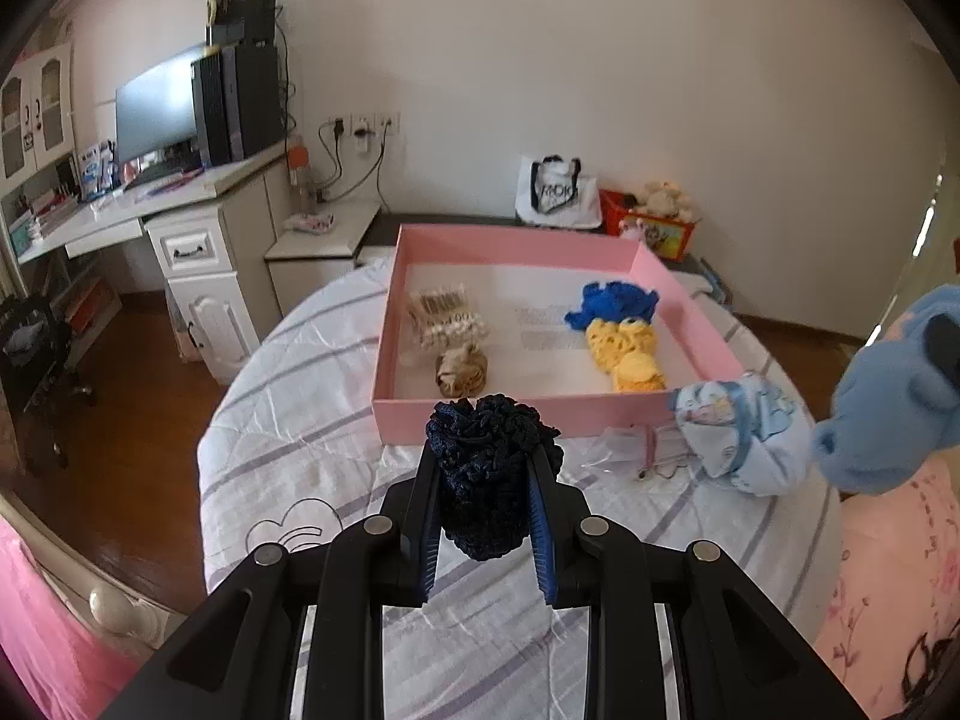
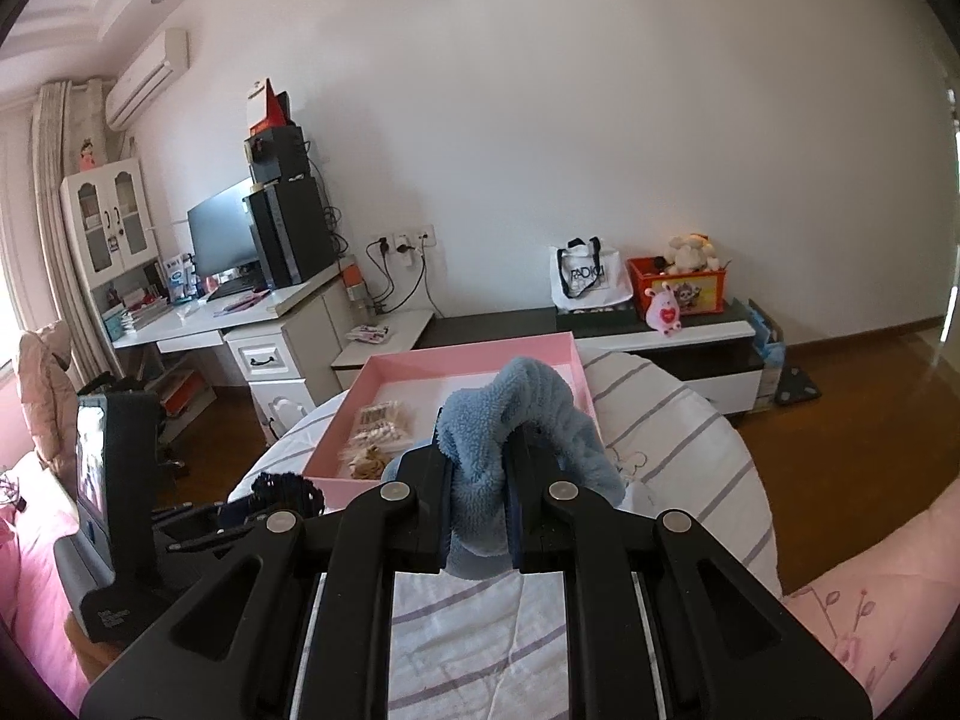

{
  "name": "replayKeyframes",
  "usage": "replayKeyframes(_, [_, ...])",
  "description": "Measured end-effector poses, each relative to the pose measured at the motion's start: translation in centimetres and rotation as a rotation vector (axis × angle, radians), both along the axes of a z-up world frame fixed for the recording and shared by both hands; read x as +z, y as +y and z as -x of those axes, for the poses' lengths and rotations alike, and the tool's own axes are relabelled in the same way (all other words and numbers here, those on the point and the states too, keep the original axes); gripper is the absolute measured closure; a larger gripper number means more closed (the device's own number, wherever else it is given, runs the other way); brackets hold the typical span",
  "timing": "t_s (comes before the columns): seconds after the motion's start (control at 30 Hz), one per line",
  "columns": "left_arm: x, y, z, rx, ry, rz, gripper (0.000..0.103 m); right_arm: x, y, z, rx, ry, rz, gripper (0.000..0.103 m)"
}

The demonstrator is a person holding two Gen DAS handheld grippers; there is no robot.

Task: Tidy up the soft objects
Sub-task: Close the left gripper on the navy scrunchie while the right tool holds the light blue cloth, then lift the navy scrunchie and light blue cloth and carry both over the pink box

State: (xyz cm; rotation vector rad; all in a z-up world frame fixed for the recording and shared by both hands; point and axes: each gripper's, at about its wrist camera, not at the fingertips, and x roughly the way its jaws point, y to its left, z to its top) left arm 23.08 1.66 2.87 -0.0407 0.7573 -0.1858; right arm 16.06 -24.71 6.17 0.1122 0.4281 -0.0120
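Left tongs point(image 1: 483, 468) clamped on a navy crocheted piece point(image 1: 489, 468), raised above the bed point(image 1: 288, 420) just before the pink box point(image 1: 516, 414). Right tongs point(image 2: 480, 474) gripping a blue fleece item point(image 2: 528, 396), lifted near the same box.

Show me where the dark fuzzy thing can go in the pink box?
The pink box has bare floor in the middle strip, between the beige bundles on the left and the blue and yellow knits on the right. The far side by the back wall is bare too. The left gripper holds the dark knit.
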Motion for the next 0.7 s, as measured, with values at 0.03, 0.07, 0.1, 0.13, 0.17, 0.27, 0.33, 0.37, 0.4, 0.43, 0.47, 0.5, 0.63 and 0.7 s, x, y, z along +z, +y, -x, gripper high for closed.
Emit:
replayKeyframes(0.03, [0.4, 0.0, 0.5, -0.001, -0.010, 0.000, 0.081, 0.0, 0.1, 0.3, 0.003, -0.002, 0.000, 0.091])
replayKeyframes(0.07, [0.7, 0.1, 1.2, -0.001, -0.022, 0.000, 0.081, 0.0, 0.1, 0.4, 0.005, -0.003, 0.000, 0.091])
replayKeyframes(0.1, [1.1, 0.1, 1.6, -0.002, -0.031, 0.001, 0.081, 0.1, 0.2, 0.8, 0.008, -0.006, 0.001, 0.091])
replayKeyframes(0.13, [1.4, 0.2, 2.1, -0.004, -0.041, 0.002, 0.081, 0.1, 0.3, 1.1, 0.010, -0.008, 0.001, 0.091])
replayKeyframes(0.17, [1.8, 0.2, 2.7, -0.005, -0.053, 0.003, 0.081, 0.1, 0.3, 1.3, 0.011, -0.010, 0.002, 0.091])
replayKeyframes(0.27, [2.8, 0.3, 4.4, -0.005, -0.086, 0.003, 0.081, 0.3, 0.7, 2.2, 0.016, -0.017, 0.007, 0.091])
replayKeyframes(0.33, [3.5, 0.3, 5.6, -0.006, -0.109, 0.003, 0.081, 0.5, 1.0, 2.8, 0.023, -0.025, 0.012, 0.091])
replayKeyframes(0.37, [3.8, 0.4, 6.1, -0.006, -0.118, 0.004, 0.081, 0.6, 1.1, 3.1, 0.026, -0.030, 0.014, 0.090])
replayKeyframes(0.4, [4.0, 0.4, 6.6, -0.005, -0.128, 0.006, 0.081, 0.8, 1.1, 3.4, 0.030, -0.037, 0.016, 0.090])
replayKeyframes(0.43, [4.4, 0.5, 7.3, -0.006, -0.142, 0.008, 0.081, 1.0, 1.3, 3.8, 0.034, -0.044, 0.018, 0.090])
replayKeyframes(0.47, [4.7, 0.6, 7.9, -0.006, -0.154, 0.008, 0.081, 1.2, 1.5, 4.2, 0.036, -0.052, 0.021, 0.090])
replayKeyframes(0.5, [4.9, 0.6, 8.5, -0.005, -0.165, 0.008, 0.081, 1.4, 1.6, 4.5, 0.038, -0.060, 0.024, 0.090])
replayKeyframes(0.63, [5.9, 0.7, 10.6, -0.001, -0.211, 0.005, 0.081, 2.1, 2.4, 5.8, 0.039, -0.088, 0.038, 0.090])
replayKeyframes(0.7, [6.3, 0.7, 11.6, -0.004, -0.230, 0.005, 0.081, 2.6, 2.7, 6.4, 0.041, -0.105, 0.044, 0.090])
